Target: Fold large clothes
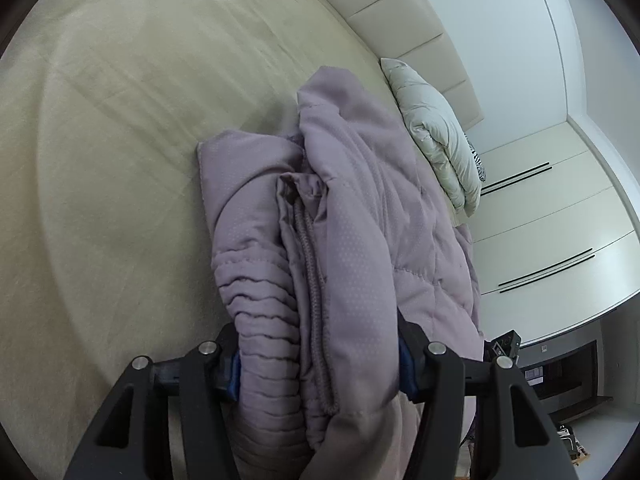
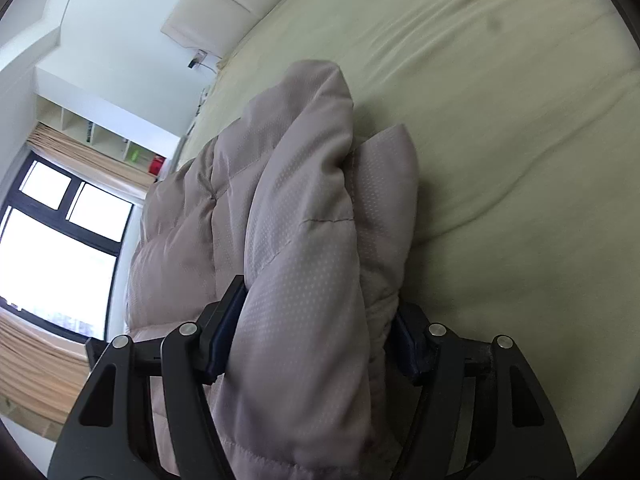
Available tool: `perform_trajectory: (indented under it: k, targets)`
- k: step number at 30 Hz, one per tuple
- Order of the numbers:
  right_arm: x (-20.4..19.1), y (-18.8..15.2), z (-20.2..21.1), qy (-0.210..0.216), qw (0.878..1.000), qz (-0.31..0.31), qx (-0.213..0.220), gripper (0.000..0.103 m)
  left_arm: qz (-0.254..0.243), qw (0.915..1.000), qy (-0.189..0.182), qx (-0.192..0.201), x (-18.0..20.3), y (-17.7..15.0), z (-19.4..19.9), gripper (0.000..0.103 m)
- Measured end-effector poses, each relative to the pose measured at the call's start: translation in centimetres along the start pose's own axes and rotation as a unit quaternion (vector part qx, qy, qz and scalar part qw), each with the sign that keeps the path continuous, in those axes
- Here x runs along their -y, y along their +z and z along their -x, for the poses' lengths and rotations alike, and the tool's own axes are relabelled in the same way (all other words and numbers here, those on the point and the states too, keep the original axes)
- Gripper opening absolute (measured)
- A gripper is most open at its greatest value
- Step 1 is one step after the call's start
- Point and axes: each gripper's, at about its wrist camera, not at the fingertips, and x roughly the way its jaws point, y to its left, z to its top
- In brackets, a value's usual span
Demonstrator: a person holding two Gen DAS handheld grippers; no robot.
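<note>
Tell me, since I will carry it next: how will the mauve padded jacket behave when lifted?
The jacket is puffy and quilted, so probably light for its bulk. It bunches loosely between the left gripper pads, so loose ends would likely droop. The smooth shell may slip.

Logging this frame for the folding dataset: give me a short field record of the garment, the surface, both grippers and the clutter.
garment: bunched mauve quilted padded jacket, zipper showing
surface: beige bed sheet
left gripper: jacket bulk fills the gap between its fingers, pads against fabric
right gripper: jacket fold between its fingers, pads against fabric
other: folded pale grey puffer garment by cream headboard
</note>
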Motion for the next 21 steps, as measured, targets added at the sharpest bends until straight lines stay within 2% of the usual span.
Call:
perform_trajectory:
  k: [5, 9, 11, 13, 15, 18, 21]
  targets:
    - [-1.0, -0.3, 3.7, -0.059, 0.997, 0.010, 0.055, 0.063, -0.011, 0.9994, 0.018, 0.027, 0.2, -1.4, 3.6, 0.060]
    - [-2.6, -0.4, 6.3, -0.093, 0.990, 0.011, 0.102, 0.063, -0.032, 0.9956, 0.047, 0.074, 1.3, -2.5, 7.4, 0.060]
    - [-4.7, -0.5, 7.7, -0.070, 0.990, 0.031, 0.122, 0.063, -0.049, 0.9919, 0.067, 0.096, 2.4, -2.9, 9.0, 0.060]
    - [-7.8, -0.7, 7.7, -0.041, 0.990, 0.059, 0.125, 0.063, -0.074, 0.9874, 0.084, 0.112, 4.2, -3.3, 10.0, 0.063]
    - [-11.5, -1.3, 6.7, -0.019, 0.988, 0.099, 0.115, 0.063, -0.108, 0.9808, 0.097, 0.130, 6.6, -3.7, 10.4, 0.071]
    - [-16.4, -1.8, 3.5, 0.030, 0.985, 0.151, 0.078, 0.063, -0.169, 0.9671, 0.112, 0.153, 10.2, -4.5, 10.3, 0.079]
    - [-19.7, -2.8, 0.1, 0.081, 0.981, 0.172, 0.039, 0.063, -0.211, 0.9576, 0.112, 0.161, 13.1, -5.6, 9.3, 0.083]
